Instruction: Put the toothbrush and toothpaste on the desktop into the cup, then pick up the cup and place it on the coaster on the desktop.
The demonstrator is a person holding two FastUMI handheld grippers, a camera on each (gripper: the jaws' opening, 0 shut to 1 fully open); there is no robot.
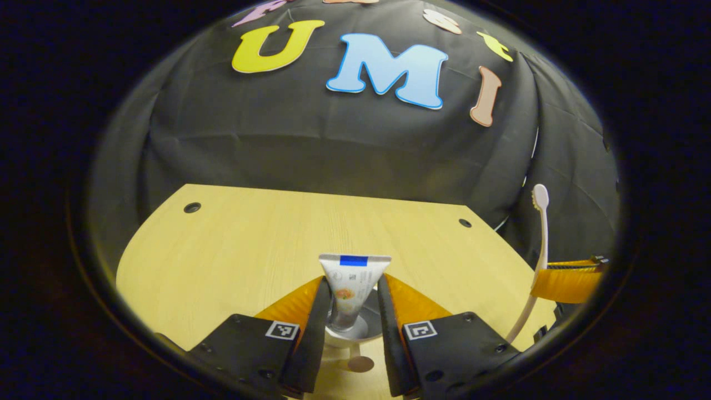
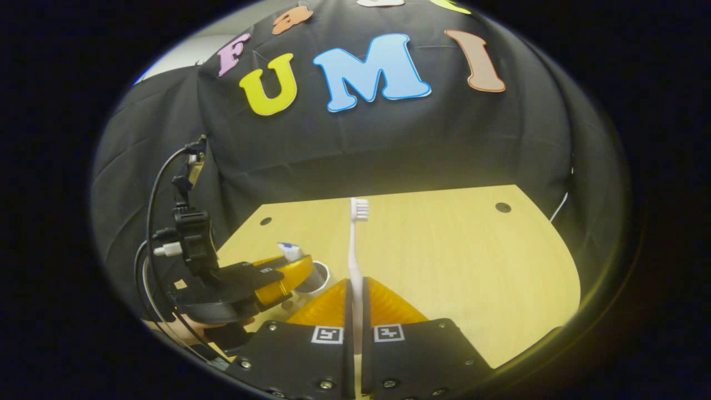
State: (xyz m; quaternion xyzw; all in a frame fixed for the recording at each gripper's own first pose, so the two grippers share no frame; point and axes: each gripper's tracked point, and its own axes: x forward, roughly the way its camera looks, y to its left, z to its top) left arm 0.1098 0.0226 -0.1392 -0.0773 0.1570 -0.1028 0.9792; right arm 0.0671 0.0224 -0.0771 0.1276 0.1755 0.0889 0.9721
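2 tongs (both clamped): toothpaste, toothbrush

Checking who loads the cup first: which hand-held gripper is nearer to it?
Left. The left hand-held gripper holds the toothpaste directly over the cup; the right hand-held gripper is off beside it.

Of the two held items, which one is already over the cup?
The toothpaste in the left tongs: its lower end sits in the cup. The toothbrush, in the right tongs, is held upright, apart from it.
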